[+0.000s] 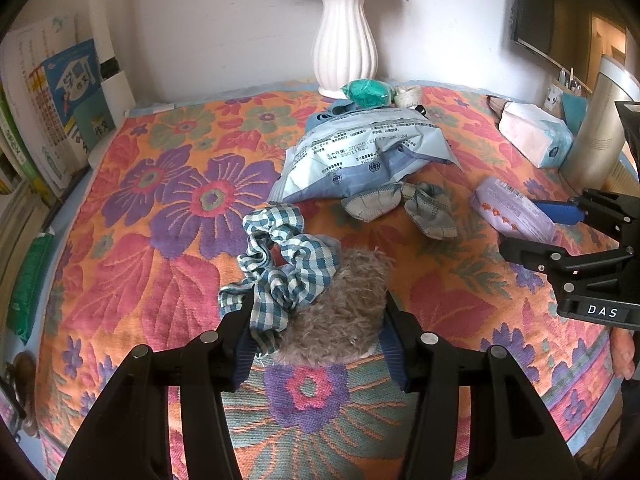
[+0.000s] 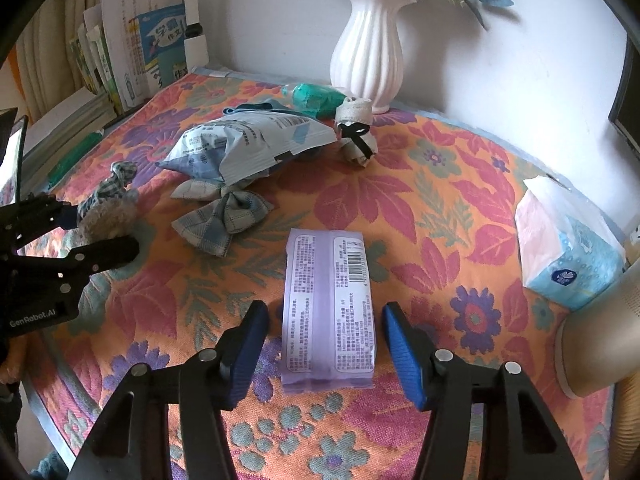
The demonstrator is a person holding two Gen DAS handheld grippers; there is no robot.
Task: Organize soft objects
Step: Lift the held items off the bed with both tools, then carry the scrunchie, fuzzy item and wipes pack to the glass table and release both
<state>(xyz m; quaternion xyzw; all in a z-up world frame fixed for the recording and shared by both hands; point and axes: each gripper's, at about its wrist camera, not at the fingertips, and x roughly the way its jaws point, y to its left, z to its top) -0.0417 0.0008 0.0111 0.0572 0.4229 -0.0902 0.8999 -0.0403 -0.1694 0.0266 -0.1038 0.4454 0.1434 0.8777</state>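
My left gripper (image 1: 318, 312) is open, its fingers on either side of a fuzzy brown plush (image 1: 340, 312) with a teal checked scrunchie (image 1: 284, 264) against it; the plush also shows in the right wrist view (image 2: 106, 218). My right gripper (image 2: 324, 320) is open around a purple wipes pack (image 2: 328, 308), which lies flat on the flowered cloth (image 2: 440, 208). A grey checked bow (image 2: 220, 216) lies between them. A pale blue plastic bag (image 1: 360, 156) sits behind it.
A white vase (image 1: 346, 40) with blue flowers stands at the back, with a green wrapped bundle (image 1: 366, 94) and a lace roll (image 2: 356, 132) by it. A tissue box (image 2: 568, 252) and a beige cylinder (image 2: 600, 340) stand at right. Books (image 1: 60, 96) line the left.
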